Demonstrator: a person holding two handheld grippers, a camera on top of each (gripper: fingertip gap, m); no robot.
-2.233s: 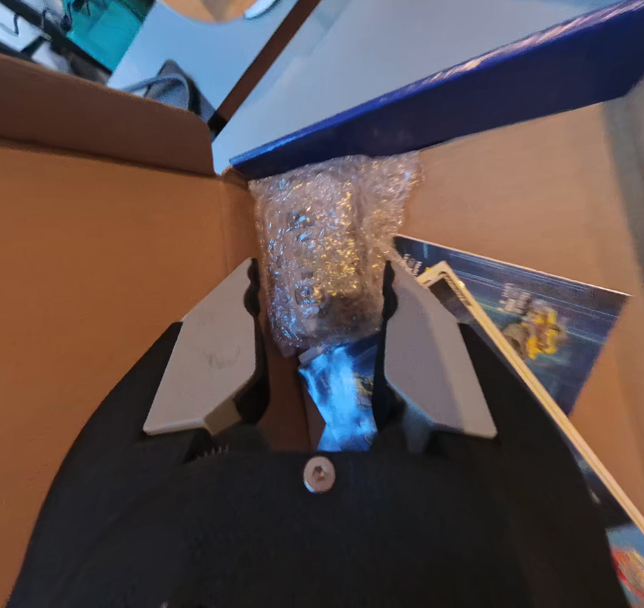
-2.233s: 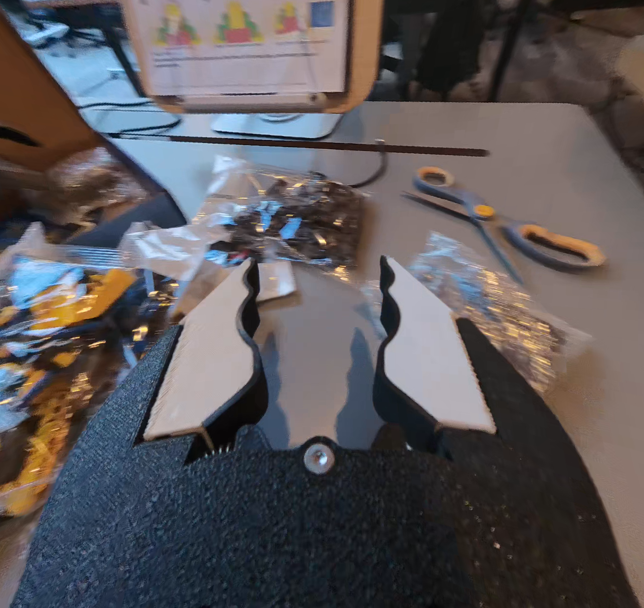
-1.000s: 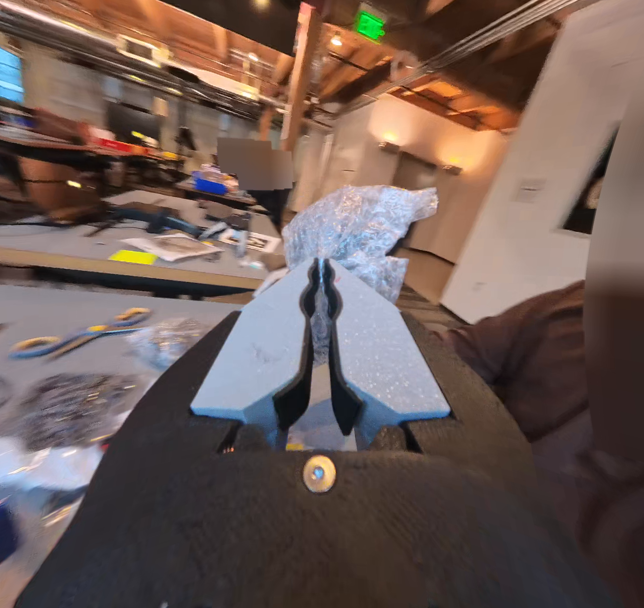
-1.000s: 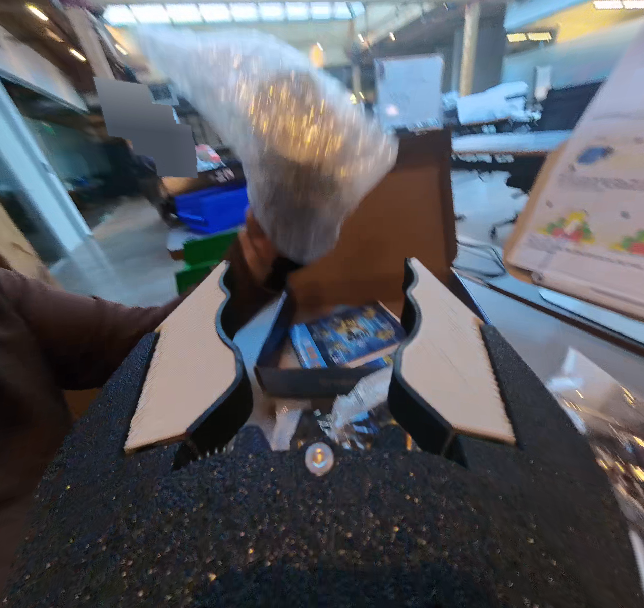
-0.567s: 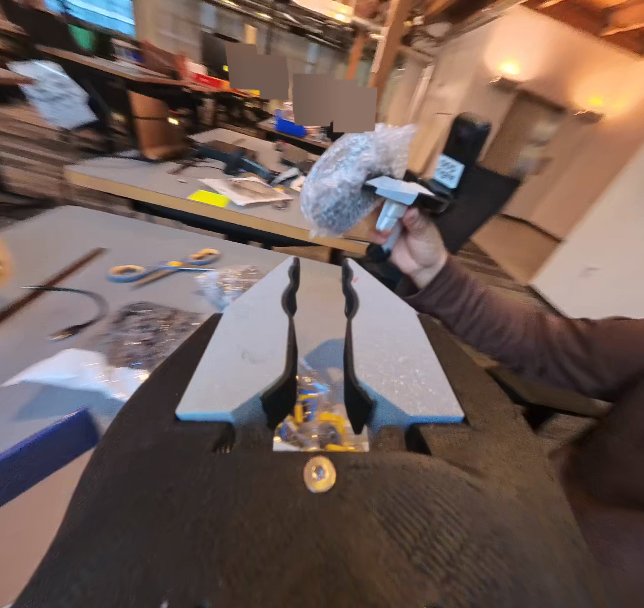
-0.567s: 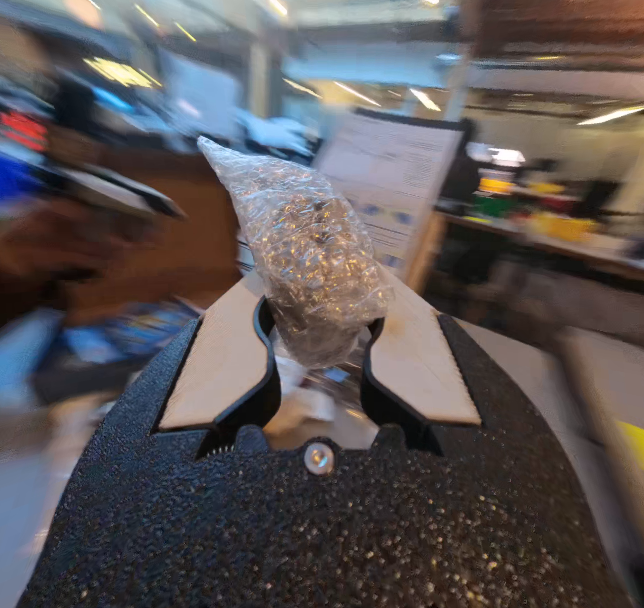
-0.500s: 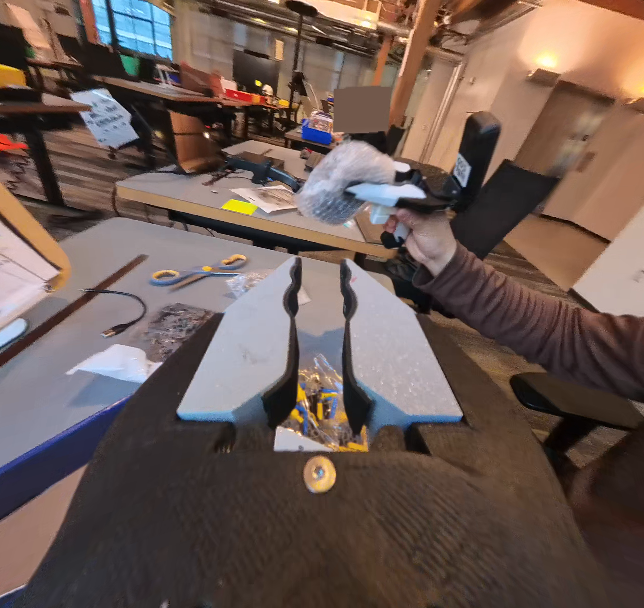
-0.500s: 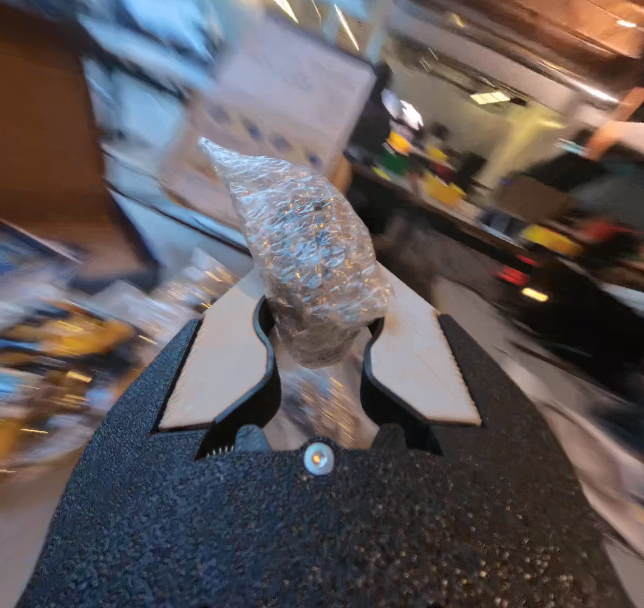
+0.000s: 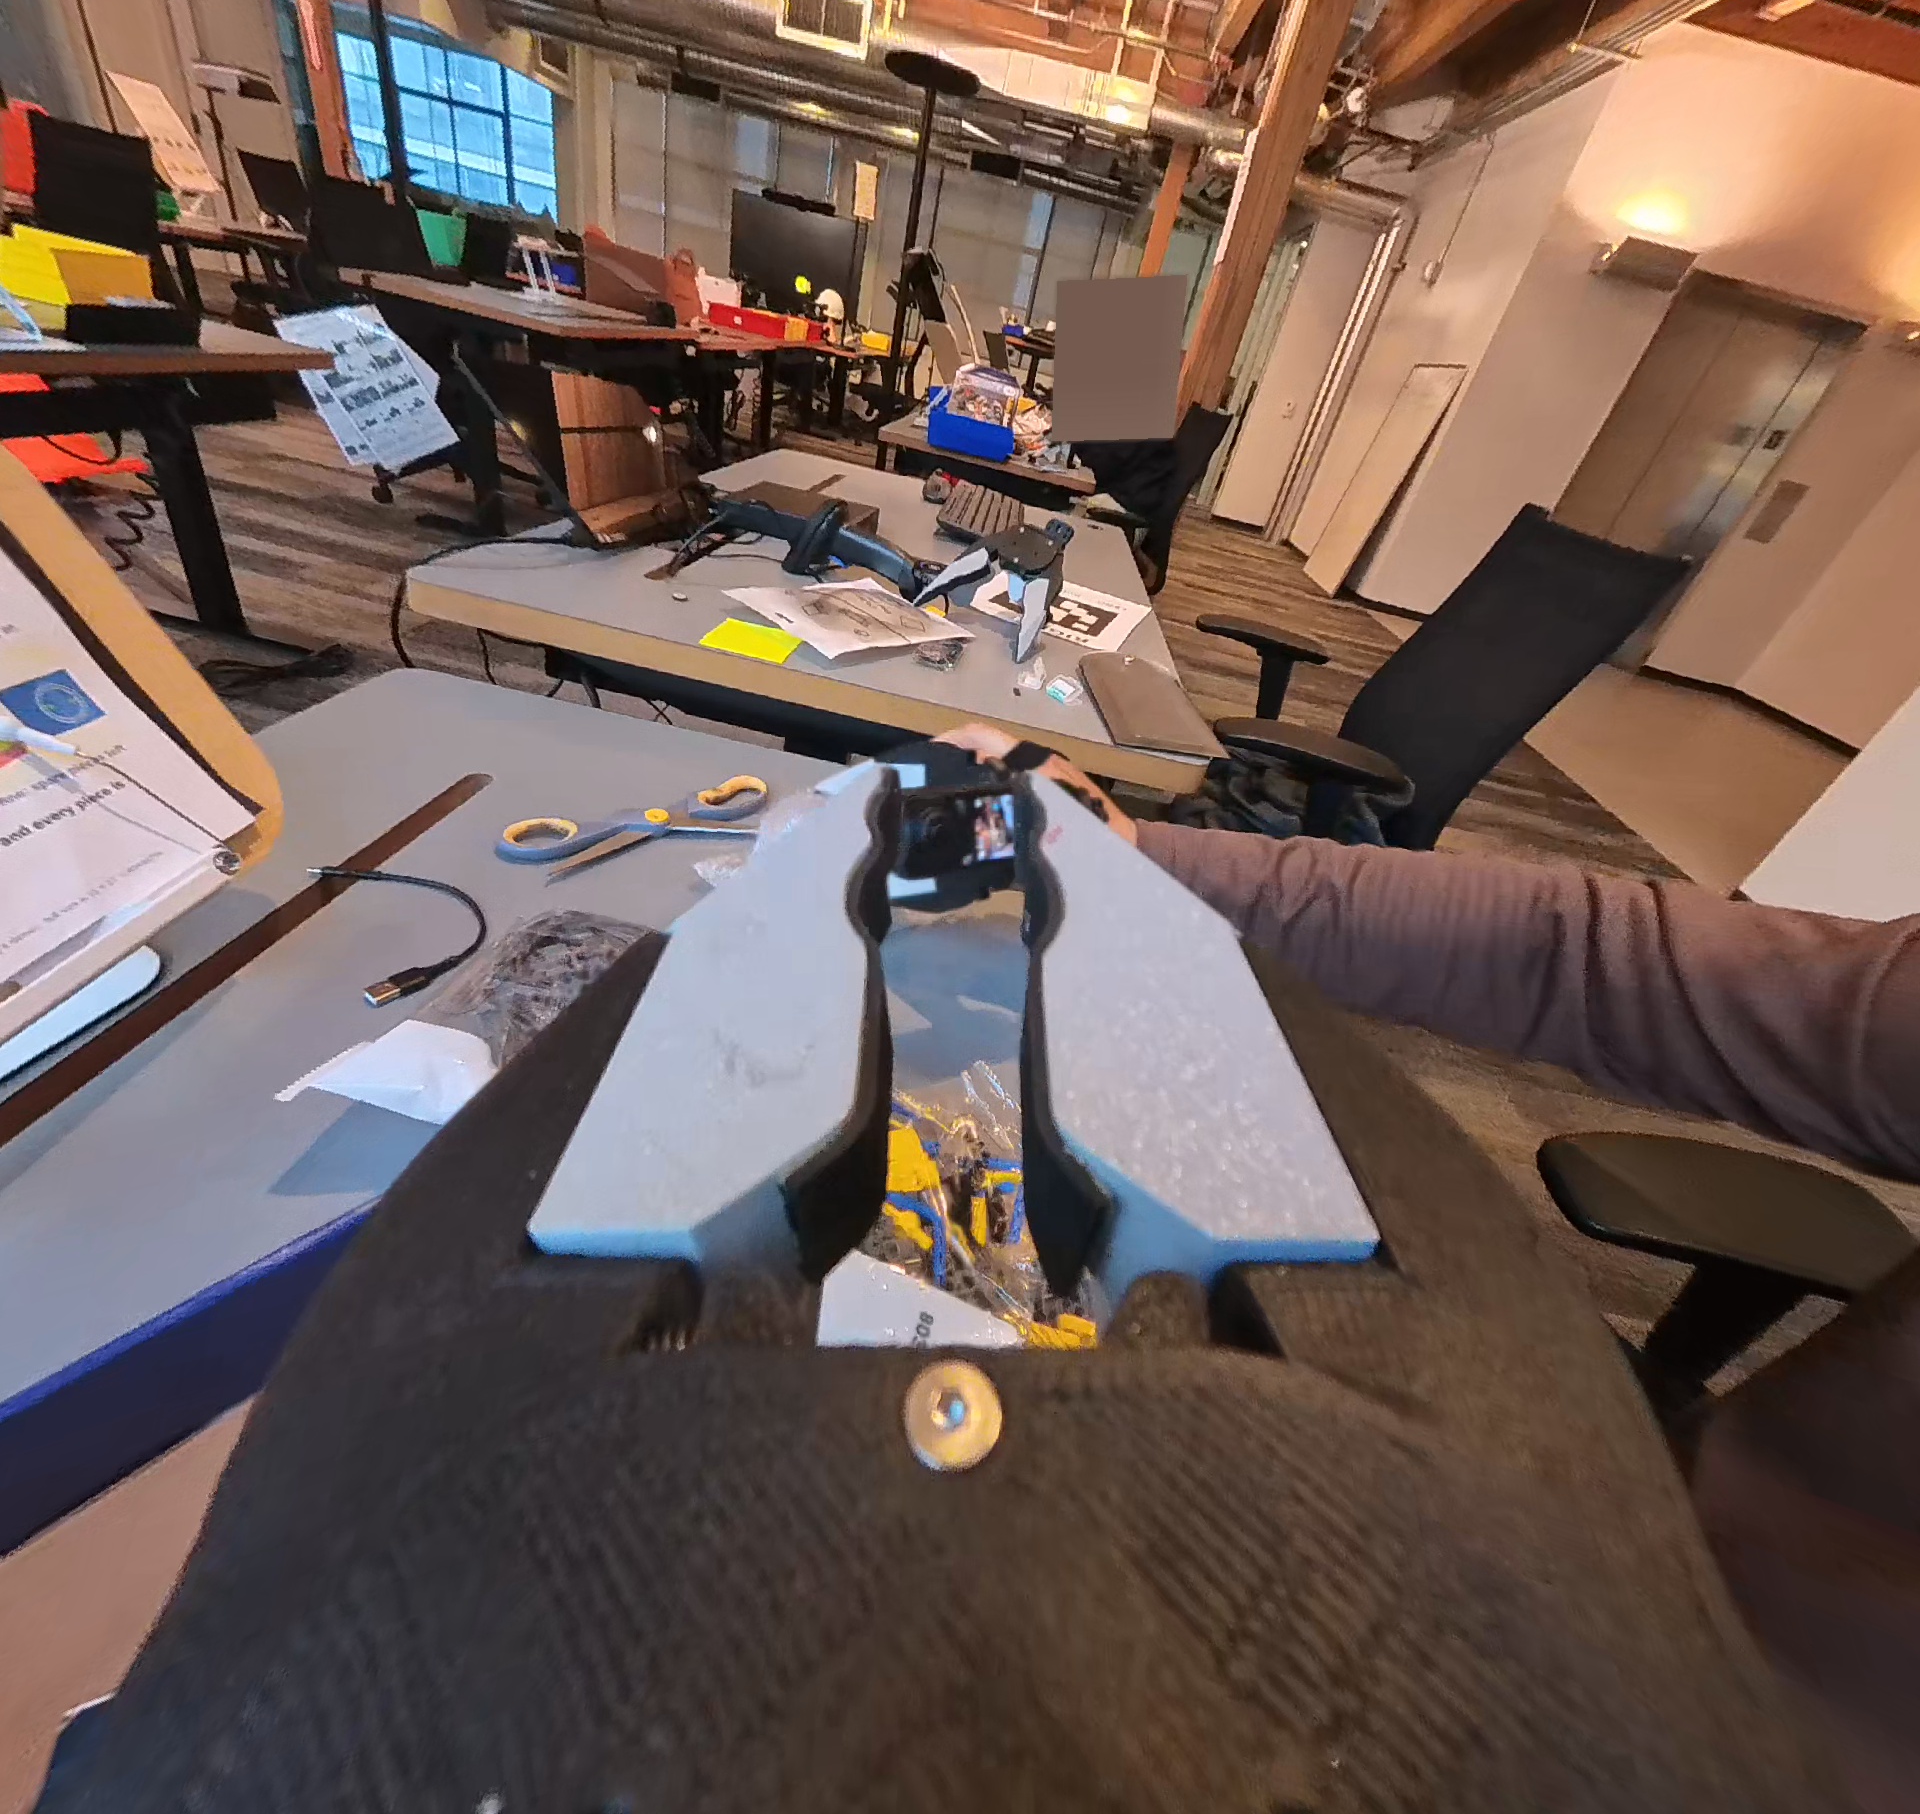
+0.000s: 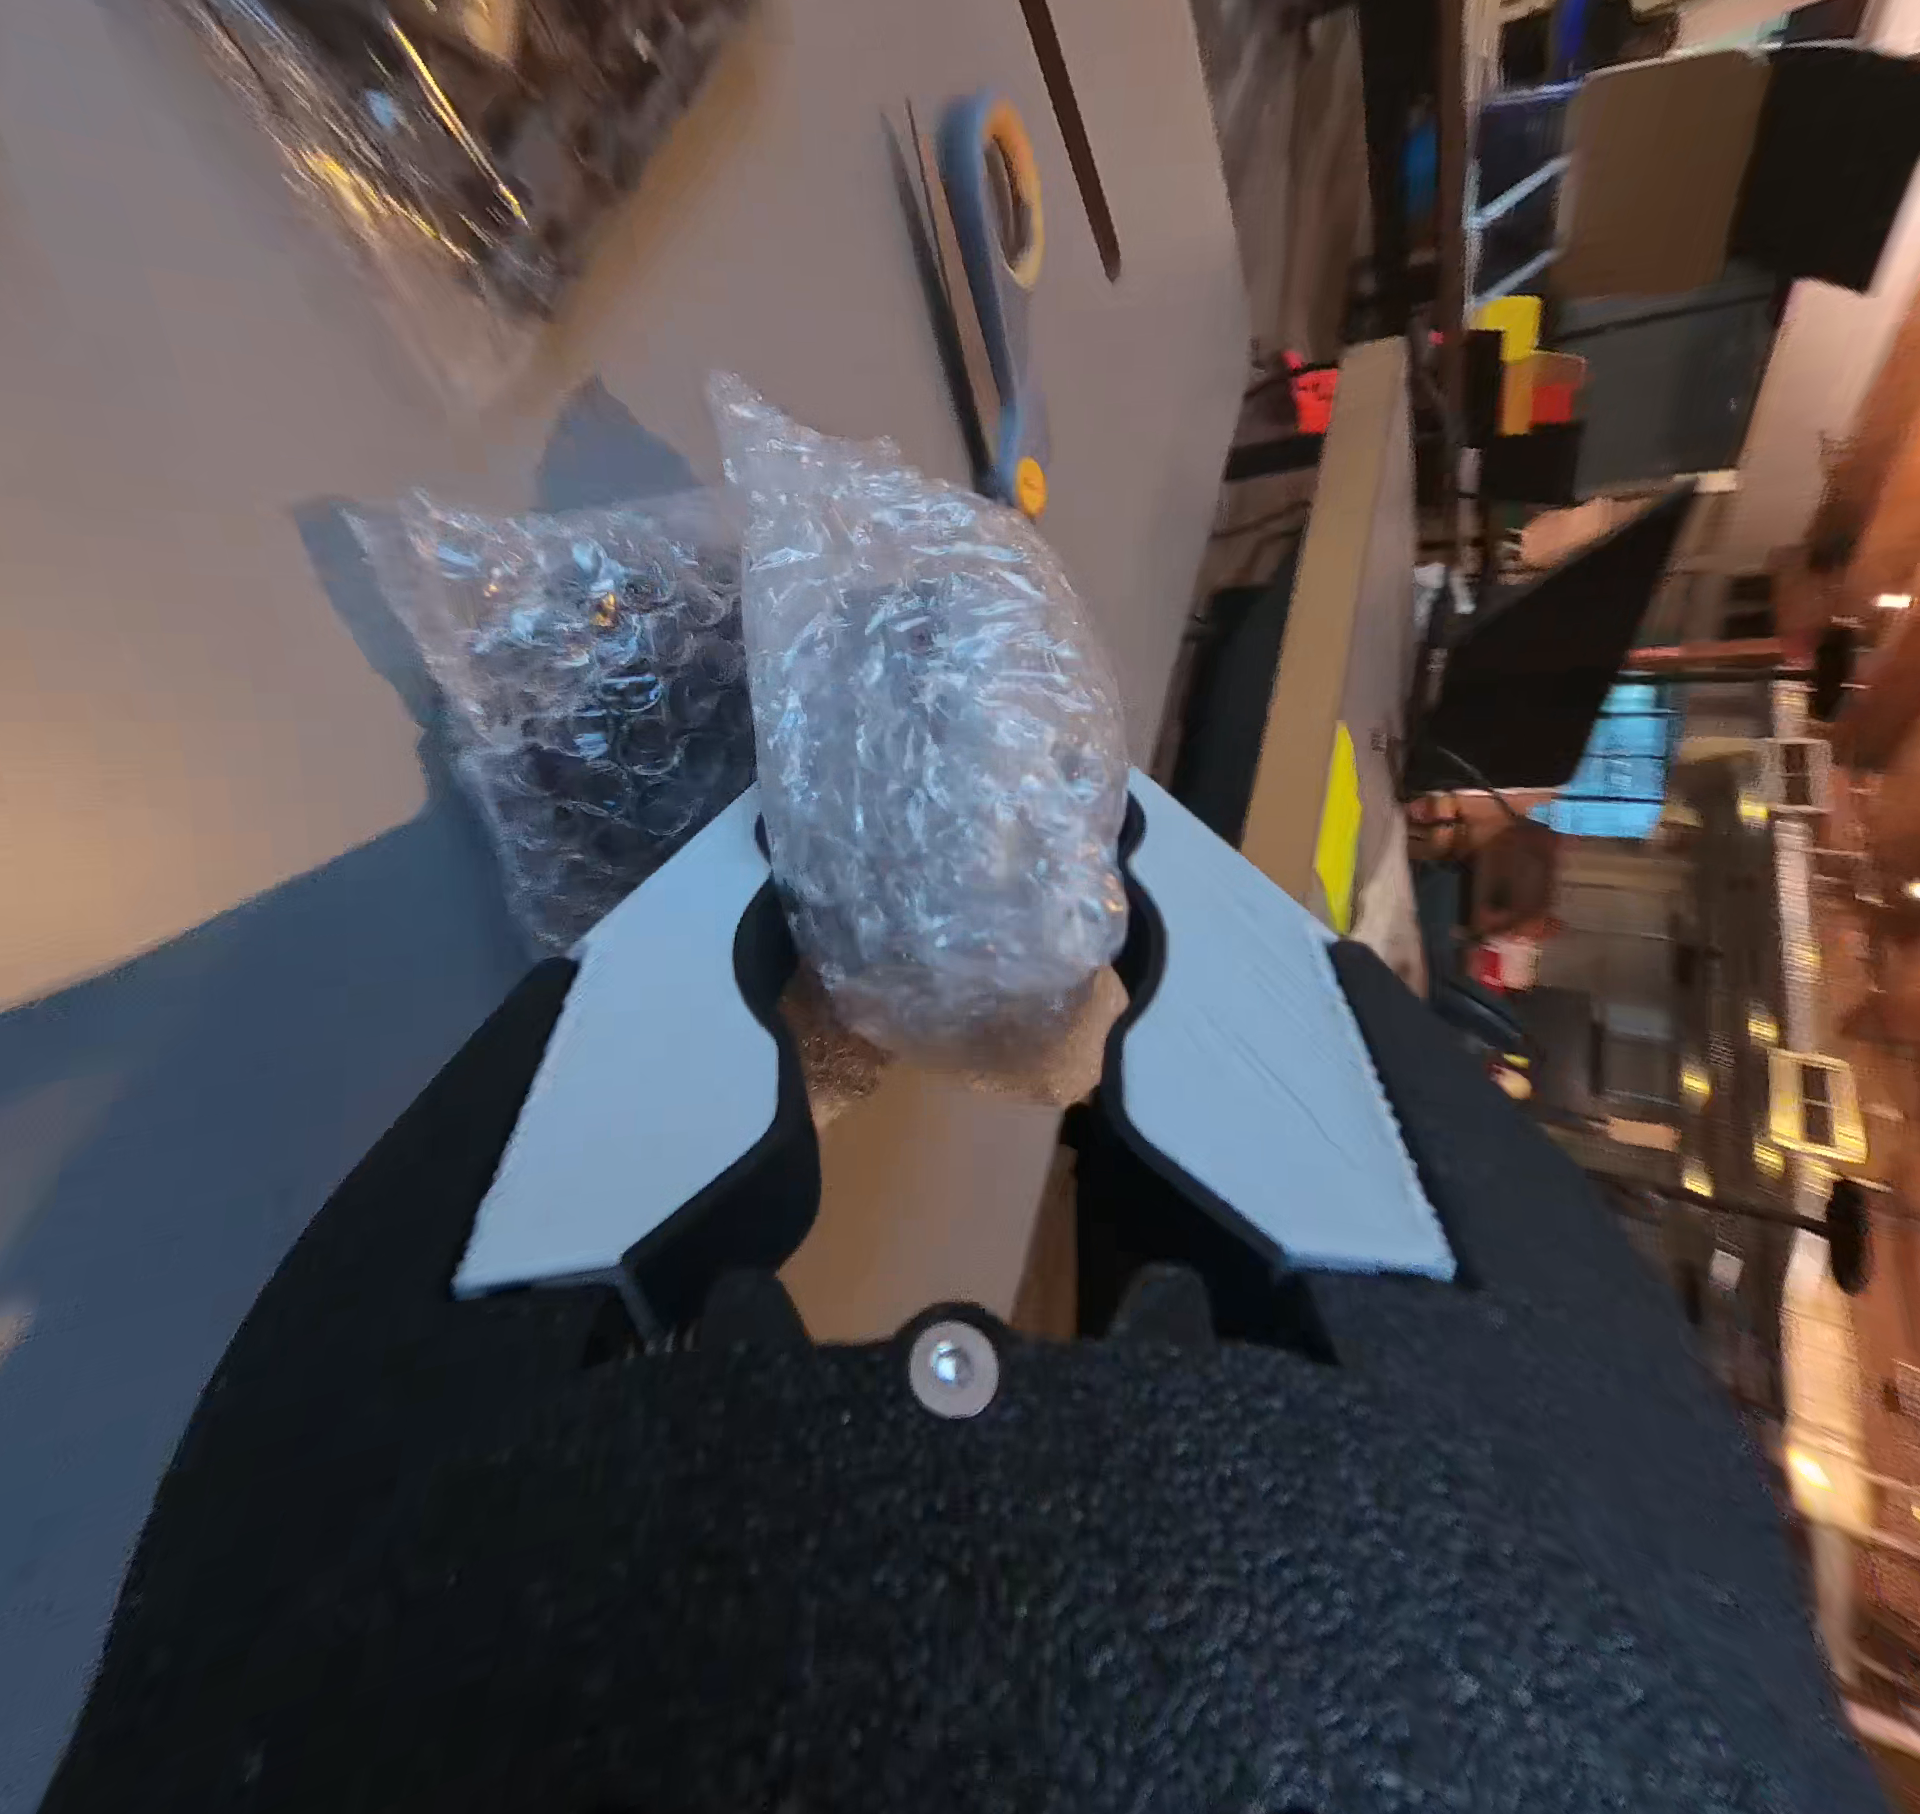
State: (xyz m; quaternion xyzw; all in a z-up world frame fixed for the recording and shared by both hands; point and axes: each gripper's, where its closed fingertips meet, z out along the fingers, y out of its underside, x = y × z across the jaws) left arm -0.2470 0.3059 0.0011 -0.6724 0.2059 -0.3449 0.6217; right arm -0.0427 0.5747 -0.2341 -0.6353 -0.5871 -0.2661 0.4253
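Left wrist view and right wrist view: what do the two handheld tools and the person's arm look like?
Both the left tool and right tool share one build: a black textured body, a silver screw at its centre, and two flat pale grey fingers with wavy black inner edges. In the left wrist view, the person's arm wears a long brownish-mauve sleeve.

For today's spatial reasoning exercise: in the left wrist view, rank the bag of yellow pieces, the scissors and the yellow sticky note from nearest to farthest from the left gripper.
1. Bag of yellow pieces: on the table, seen between the left gripper fingers.
2. Scissors: ahead, to the left, on the same table.
3. Yellow sticky note: on the next table beyond.
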